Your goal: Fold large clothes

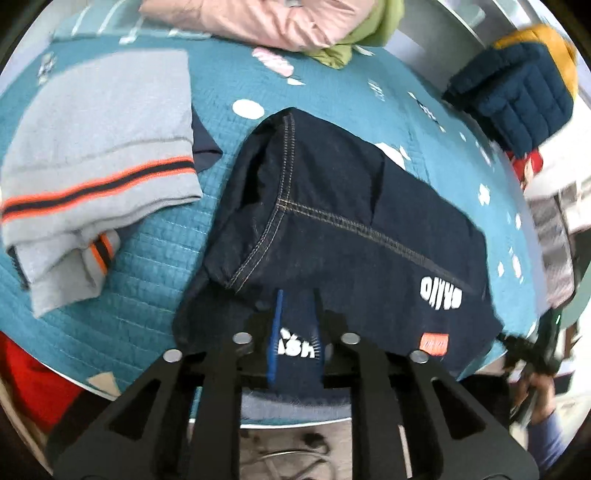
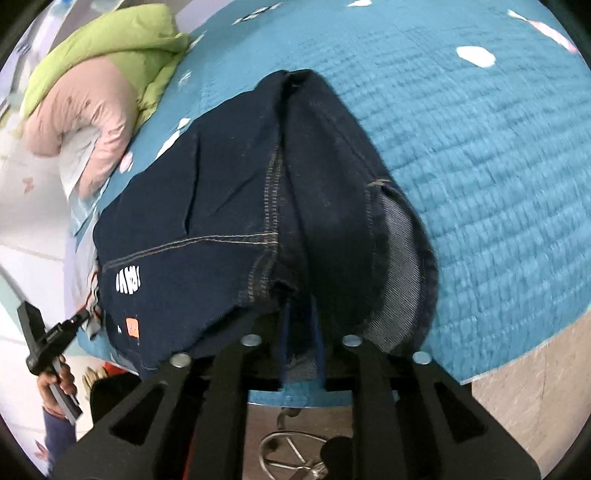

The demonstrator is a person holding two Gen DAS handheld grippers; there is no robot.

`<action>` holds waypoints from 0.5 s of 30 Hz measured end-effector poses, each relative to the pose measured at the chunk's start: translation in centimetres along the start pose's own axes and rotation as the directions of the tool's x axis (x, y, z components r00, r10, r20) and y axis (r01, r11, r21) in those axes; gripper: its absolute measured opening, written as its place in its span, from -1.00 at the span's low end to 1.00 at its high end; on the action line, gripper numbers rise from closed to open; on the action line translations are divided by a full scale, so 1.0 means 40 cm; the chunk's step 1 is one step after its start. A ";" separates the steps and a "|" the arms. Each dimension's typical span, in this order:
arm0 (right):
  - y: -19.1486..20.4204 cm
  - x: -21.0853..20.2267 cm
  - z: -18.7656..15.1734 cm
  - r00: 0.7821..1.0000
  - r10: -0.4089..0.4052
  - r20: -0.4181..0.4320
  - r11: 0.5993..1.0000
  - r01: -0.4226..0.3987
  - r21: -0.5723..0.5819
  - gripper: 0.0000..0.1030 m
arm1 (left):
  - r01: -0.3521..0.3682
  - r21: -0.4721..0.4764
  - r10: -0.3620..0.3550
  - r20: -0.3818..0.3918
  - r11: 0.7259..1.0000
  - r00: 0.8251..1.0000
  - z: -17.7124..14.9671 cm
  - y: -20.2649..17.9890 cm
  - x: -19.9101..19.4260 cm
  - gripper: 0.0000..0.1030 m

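Dark blue jeans (image 1: 332,192) lie folded on the teal quilted cover (image 1: 155,266) of a round table, their hem at the near edge. My left gripper (image 1: 297,295) is at that hem. Its fingers stand a little apart, and a flat piece of denim with white print lies between them, not pinched. My right gripper (image 2: 299,301) is at the other near corner of the jeans (image 2: 229,192), open in the same way over a strip of denim. Each view shows the other gripper in a hand beside the table edge.
A folded grey sweater (image 1: 96,147) with orange stripes lies left of the jeans. A pink and green jacket (image 1: 277,22) is piled at the far edge, and a navy and yellow puffer (image 1: 517,85) at the right. A chair base (image 2: 288,454) stands on the floor below.
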State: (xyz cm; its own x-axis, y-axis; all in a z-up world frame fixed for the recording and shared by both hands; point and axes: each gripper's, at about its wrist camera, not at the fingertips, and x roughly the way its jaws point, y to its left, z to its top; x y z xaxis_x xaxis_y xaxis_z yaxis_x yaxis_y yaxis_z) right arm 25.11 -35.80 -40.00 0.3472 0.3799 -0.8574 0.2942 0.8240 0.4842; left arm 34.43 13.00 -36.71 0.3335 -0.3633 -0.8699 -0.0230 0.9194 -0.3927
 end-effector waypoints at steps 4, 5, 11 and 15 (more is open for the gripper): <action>0.003 -0.050 -0.001 0.999 0.030 0.031 0.999 -0.031 0.020 -0.42 | -0.006 -0.065 0.007 0.015 0.998 1.000 0.033 0.019 0.026 -0.45; -0.001 -0.064 -0.001 0.998 0.047 0.044 0.998 -0.049 0.035 -0.40 | -0.010 -0.079 0.011 0.006 0.997 1.000 0.037 0.023 0.036 -0.43; -0.029 -0.106 0.013 0.984 0.143 0.104 0.979 -0.156 0.134 -0.14 | -0.036 -0.121 0.032 -0.032 0.992 0.999 0.058 0.048 0.091 -0.30; -0.034 -0.078 0.033 0.992 0.100 0.083 0.977 -0.114 0.180 -0.07 | -0.048 -0.128 0.041 -0.052 0.991 0.998 0.065 0.054 0.121 -0.24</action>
State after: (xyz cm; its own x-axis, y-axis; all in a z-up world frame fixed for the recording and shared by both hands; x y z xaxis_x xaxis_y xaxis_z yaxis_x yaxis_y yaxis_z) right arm 24.80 -38.67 -37.75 0.4474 0.4245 -0.7872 0.4087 0.6859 0.6021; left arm 38.46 13.62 -41.00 0.2825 -0.3325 -0.8998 -0.1592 0.9088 -0.3857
